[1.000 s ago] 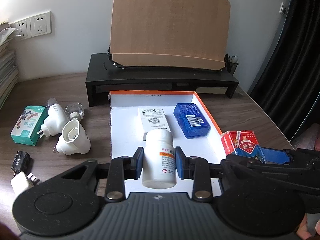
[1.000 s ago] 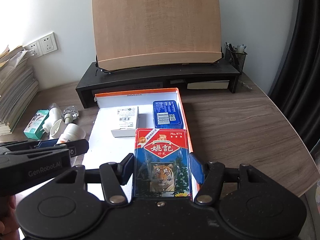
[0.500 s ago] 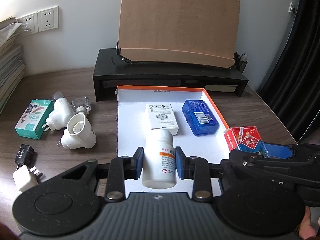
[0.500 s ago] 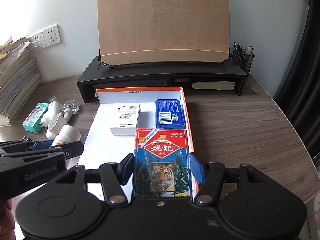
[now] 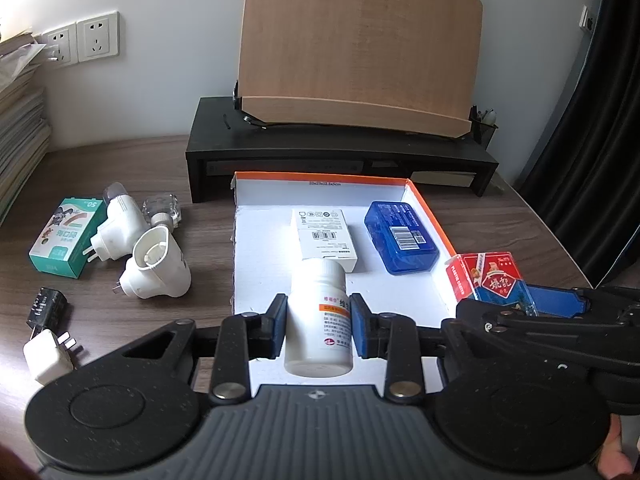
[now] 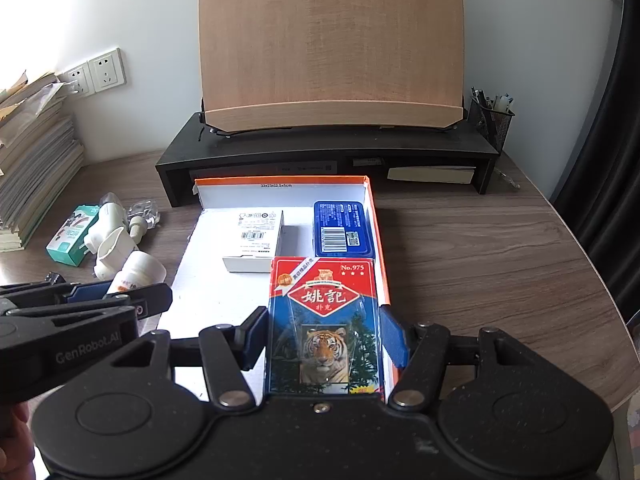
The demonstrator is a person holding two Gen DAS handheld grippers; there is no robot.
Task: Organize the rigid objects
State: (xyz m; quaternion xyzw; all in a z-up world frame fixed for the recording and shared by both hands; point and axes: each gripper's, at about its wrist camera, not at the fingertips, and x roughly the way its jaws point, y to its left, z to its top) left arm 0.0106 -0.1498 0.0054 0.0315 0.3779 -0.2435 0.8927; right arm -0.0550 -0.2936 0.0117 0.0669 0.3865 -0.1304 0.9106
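- A white pill bottle (image 5: pixel 318 316) is gripped between the blue pads of the left gripper (image 5: pixel 319 326), cap pointing away, above the near part of a shallow white box (image 5: pixel 264 264).
- A pack of playing cards (image 6: pixel 324 328) with a tiger picture is clamped by the right gripper (image 6: pixel 325 334), held over the box's near right corner, across its orange right edge.
- Inside the box, a small white carton (image 5: pixel 325 236) is seen lying flat at the middle, and a blue plastic case (image 5: pixel 400 236) lies to its right, beside the orange-edged wall. The two are apart.
- On the wooden counter (image 6: pixel 480 260), left of the box, two white plug-in adapters (image 5: pixel 156 268), a small clear bottle (image 5: pixel 162 211) and a green carton (image 5: pixel 66 240) are grouped closely together.
- Nearer the left edge, a small black charger (image 5: pixel 46 308) and a white charger (image 5: pixel 48 354) are placed side by side.
- Behind the box, a black desk riser (image 6: pixel 328 156) carries a tilted wooden board (image 6: pixel 332 48).
- A mesh pen holder (image 6: pixel 490 120) stands at the riser's right end; a stack of books (image 6: pixel 28 152) is seen far left.
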